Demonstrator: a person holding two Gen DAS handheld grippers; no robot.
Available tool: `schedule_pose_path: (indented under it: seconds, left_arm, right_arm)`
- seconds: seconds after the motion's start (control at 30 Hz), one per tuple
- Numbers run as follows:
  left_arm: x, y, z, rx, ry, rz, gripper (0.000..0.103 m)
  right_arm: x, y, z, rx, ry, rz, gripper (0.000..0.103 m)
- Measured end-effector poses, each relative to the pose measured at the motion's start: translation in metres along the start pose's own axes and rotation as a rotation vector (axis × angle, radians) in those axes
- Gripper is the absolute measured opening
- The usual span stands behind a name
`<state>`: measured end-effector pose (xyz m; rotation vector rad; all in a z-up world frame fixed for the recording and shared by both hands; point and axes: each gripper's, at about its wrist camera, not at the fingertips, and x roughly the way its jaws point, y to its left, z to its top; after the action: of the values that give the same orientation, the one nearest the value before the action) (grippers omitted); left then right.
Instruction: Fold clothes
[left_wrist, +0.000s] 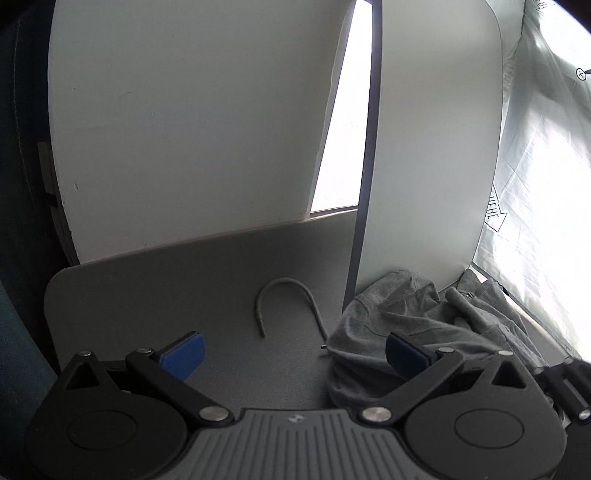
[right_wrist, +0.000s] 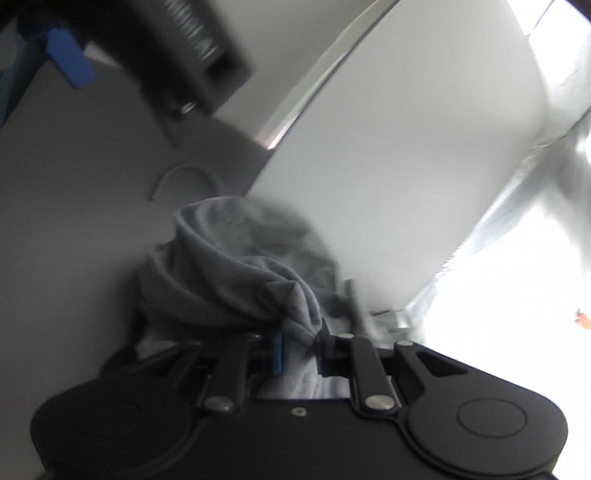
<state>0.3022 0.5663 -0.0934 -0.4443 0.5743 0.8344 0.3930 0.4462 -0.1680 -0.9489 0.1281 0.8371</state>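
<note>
A crumpled grey garment (left_wrist: 424, 325) lies bunched on the grey tabletop (left_wrist: 184, 288) at the right, against a white panel. Its grey drawstring (left_wrist: 284, 295) curls out across the table to the left. My left gripper (left_wrist: 295, 350) is open, with blue pads wide apart; the right pad sits over the garment's edge and nothing is between them. In the right wrist view the same grey garment (right_wrist: 236, 266) is bunched up, and my right gripper (right_wrist: 299, 350) is shut on a gathered fold of it. The view is blurred.
Tall white panels (left_wrist: 184, 129) stand behind the table, with a bright gap between them. A pale printed sheet (left_wrist: 535, 184) hangs at the right. The left gripper's body and blue pad (right_wrist: 70, 62) show at the upper left of the right wrist view.
</note>
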Motion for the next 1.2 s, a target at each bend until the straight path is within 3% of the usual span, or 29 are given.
schedule_pose_path:
  seconds: [0.23, 0.47, 0.8, 0.9, 1.0, 1.2]
  left_arm:
    - [-0.041, -0.032, 0.009, 0.088, -0.11, -0.056, 0.103]
    - [-0.13, -0.086, -0.005, 0.115, -0.236, -0.166, 0.103]
    - [-0.274, -0.192, -0.095, 0.23, -0.311, -0.467, 0.103]
    - [-0.327, -0.225, -0.136, 0.275, -0.307, -0.691, 0.103]
    - [-0.37, -0.244, -0.176, 0.279, -0.248, -0.934, 0.103]
    - [-0.419, -0.291, -0.252, 0.433, -0.196, -1.148, 0.103]
  right_arm:
    - [-0.062, -0.111, -0.017, 0.067, -0.094, -0.53, 0.013]
    - [-0.195, -0.213, -0.03, 0.161, -0.273, -0.933, 0.013]
    - [-0.424, -0.248, -0.097, 0.183, -0.453, -1.091, 0.014]
    - [-0.493, -0.258, -0.117, 0.189, -0.507, -1.137, 0.014]
    - [-0.535, -0.257, -0.153, 0.203, -0.472, -1.167, 0.015]
    - [-0.622, -0.254, -0.229, 0.297, -0.434, -1.127, 0.015]
